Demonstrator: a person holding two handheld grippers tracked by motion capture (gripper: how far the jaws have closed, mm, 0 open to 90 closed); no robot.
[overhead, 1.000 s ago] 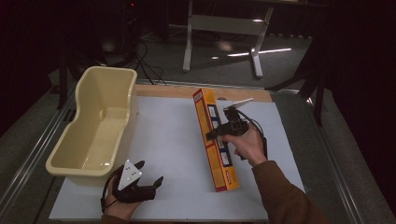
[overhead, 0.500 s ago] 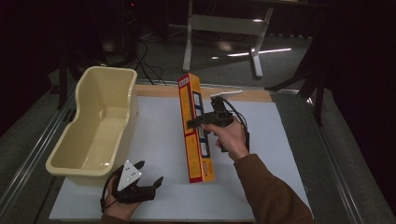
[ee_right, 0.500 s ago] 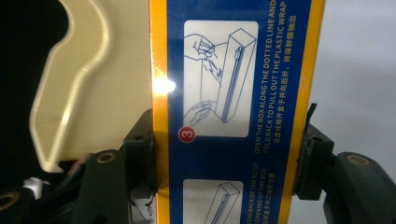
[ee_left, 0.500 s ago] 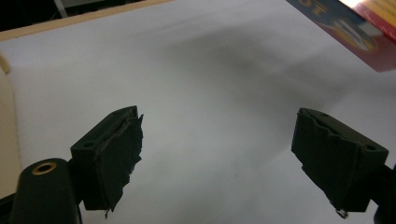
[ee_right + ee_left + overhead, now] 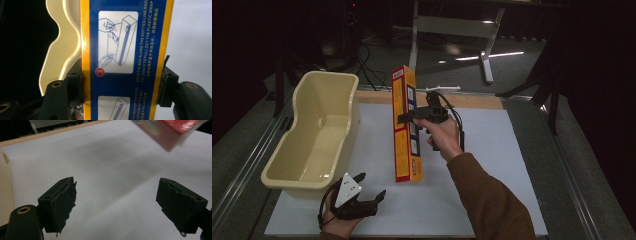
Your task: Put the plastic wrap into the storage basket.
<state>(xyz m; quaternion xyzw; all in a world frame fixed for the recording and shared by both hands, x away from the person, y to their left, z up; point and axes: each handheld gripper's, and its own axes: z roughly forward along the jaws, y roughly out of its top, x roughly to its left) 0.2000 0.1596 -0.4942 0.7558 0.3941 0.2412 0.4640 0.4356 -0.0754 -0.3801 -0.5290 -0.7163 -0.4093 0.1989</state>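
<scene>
Brown sleeve [image 5: 492, 200] on the right arm; both black grippers trail cables.

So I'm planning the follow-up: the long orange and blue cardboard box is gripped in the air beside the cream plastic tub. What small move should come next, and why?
Probably carry the long orange and blue cardboard box a little further left, over the cream plastic tub. The right gripper is clamped across it, the box hangs above the white mat, and the tub stands open beside it. The left gripper rests open, out of the way.

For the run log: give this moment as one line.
right gripper: shut on plastic wrap box | box: lifted, near tub | left gripper: open, empty
</scene>
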